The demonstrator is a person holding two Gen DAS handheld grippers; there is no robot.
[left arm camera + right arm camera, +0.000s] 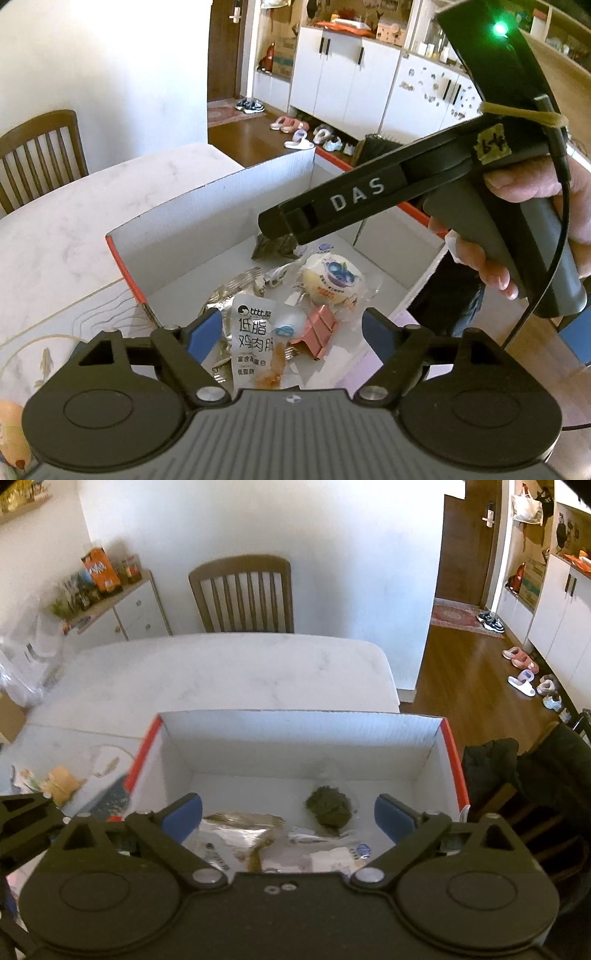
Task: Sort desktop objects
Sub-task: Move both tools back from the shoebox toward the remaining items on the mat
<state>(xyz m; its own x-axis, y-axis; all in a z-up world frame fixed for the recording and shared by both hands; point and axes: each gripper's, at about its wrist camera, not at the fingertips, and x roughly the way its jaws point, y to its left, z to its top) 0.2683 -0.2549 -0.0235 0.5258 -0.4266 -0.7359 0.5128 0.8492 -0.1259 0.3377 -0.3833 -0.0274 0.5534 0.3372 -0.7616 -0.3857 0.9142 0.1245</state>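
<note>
While the snack packets are lying loose on the floor of the white cardboard box point(295, 734), I am holding both grippers above them with nothing between the jaws. Under my left gripper point(291, 328) a white sausage packet point(255, 339) with black print is sitting beside a pink binder clip point(317, 332), with a crinkled silver packet point(236, 288) behind it and a round blueberry-printed cake in clear wrap point(332, 280) further in. A dark green clump point(328, 806) is resting near the far wall. The box, with its red outer edge, is standing on the pale marble-patterned table point(229, 668), close to the table's right-hand end.

My left gripper is tilting steeply down into the box, its blue pads spread wide on either side of the sausage packet and touching nothing. My right gripper point(288, 816) is also pitching downward over the box, jaws spread to nearly the full width of the view, with the silver packet and the green clump lying below and clear of the pads. From the left wrist view I am seeing that right gripper reaching in from the upper right, its black body slanting down to the box, and a hand point(532, 225) is wrapping the grey handle.

A wooden chair point(243, 594) is standing behind the table.
</note>
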